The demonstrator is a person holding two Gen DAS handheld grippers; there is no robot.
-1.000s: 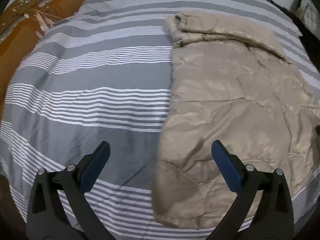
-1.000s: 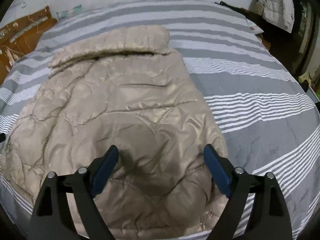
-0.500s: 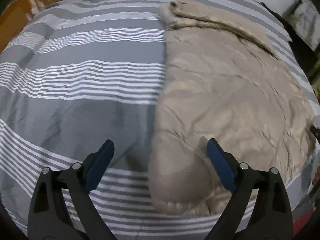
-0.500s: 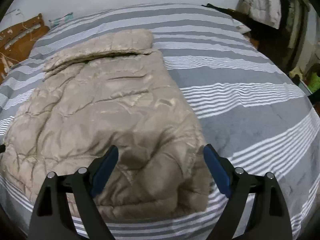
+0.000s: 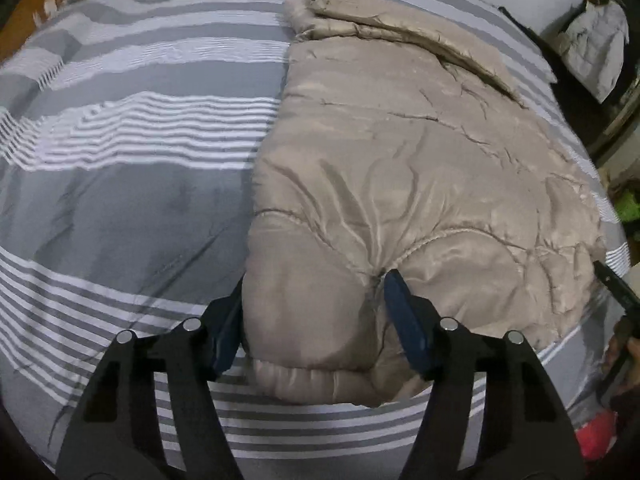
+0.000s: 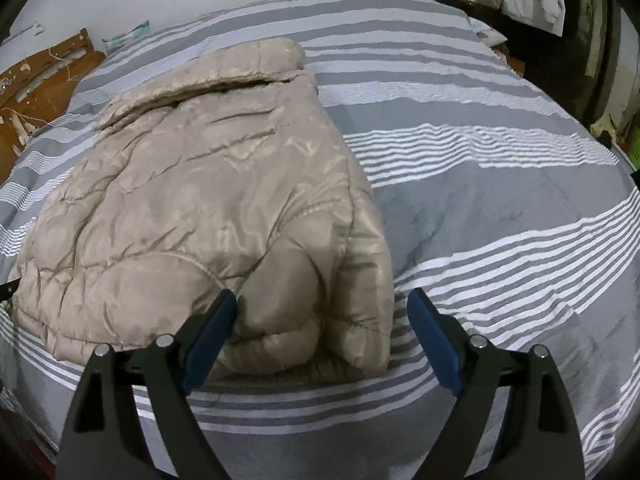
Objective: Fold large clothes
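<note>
Now at the near hem: a beige quilted puffer jacket (image 5: 400,152) lies flat on a bed covered with a grey-and-white striped duvet (image 5: 132,128), its collar or hood end bunched at the far side and its hem along the near edge. The jacket's long axis runs away from both cameras, hem nearest, collar farthest, so it points toward the head of the bed.

The left gripper (image 5: 314,312) has just been closing its jaws on the jacket's near left corner; a thick puff of padding bulges between the blue pads, and both appear to press into it, the right pad sinking into a crease. The right gripper (image 6: 322,330) sits over the opposite near corner with its jaws standing wide; its left pad touches the fabric, while its right pad is clear of the jacket, above the duvet.

By the look of it, the step in hand is taking hold of the hem at both corners, ahead of a fold carrying the hem up toward the collar. The next move appears to call for the right jaws to close on their corner, then for both hands to lift together and travel along the long axis. The slippery, puffy shell may squeeze out of a shallow pinch, so a deep bite on each corner seems wise.
</note>
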